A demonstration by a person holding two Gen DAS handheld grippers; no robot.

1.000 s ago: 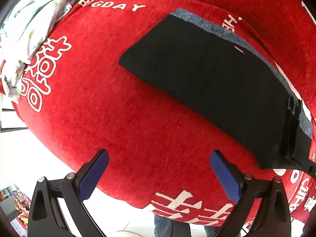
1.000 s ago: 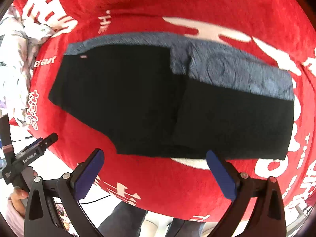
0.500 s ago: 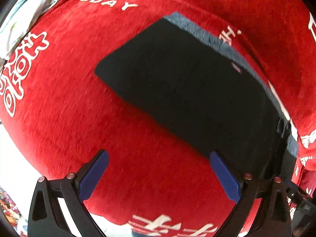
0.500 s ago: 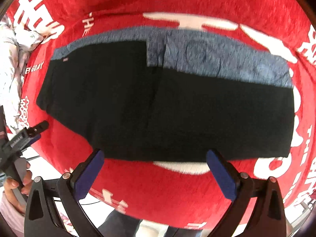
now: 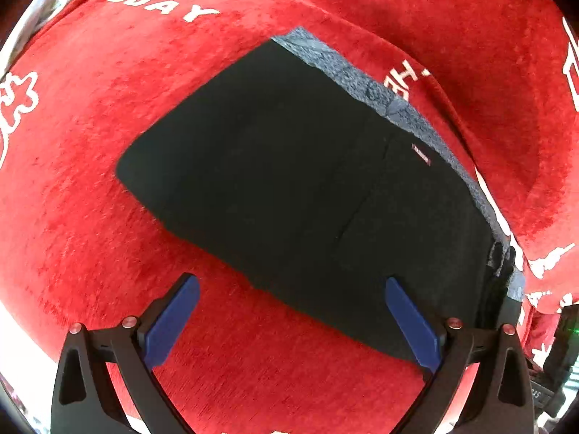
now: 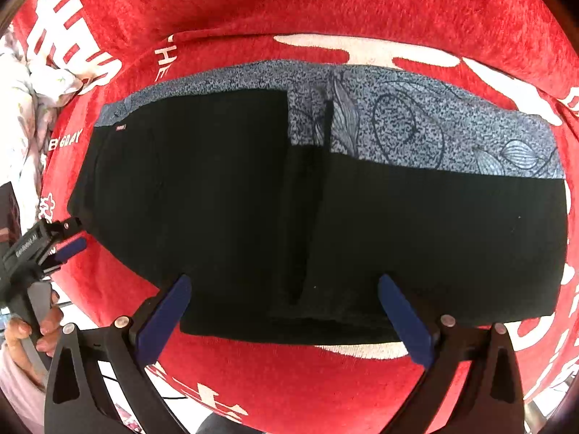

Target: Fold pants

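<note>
Black pants (image 6: pixel 253 199) lie flat on the red cloth, with a blue-grey patterned inner band (image 6: pixel 416 123) showing along their far edge. In the left wrist view the same pants (image 5: pixel 289 181) stretch diagonally from upper left to lower right. My left gripper (image 5: pixel 291 322) is open, its right blue pad over the near hem and its left pad over bare cloth. My right gripper (image 6: pixel 284 320) is open too, straddling the near edge of the pants around a crease in the middle. The left gripper (image 6: pixel 54 246) also appears at the left edge of the right wrist view, held by a hand (image 6: pixel 32 329).
A red plush cloth (image 5: pixel 90 199) with white lettering covers the table. A pale flowered fabric pile (image 6: pixel 21 108) lies at the far left. The table's front edge and floor show low in both views.
Both grippers have come closer to the pants and lower; the pants now fill more of each view. Both stay open and the pants have not moved.
</note>
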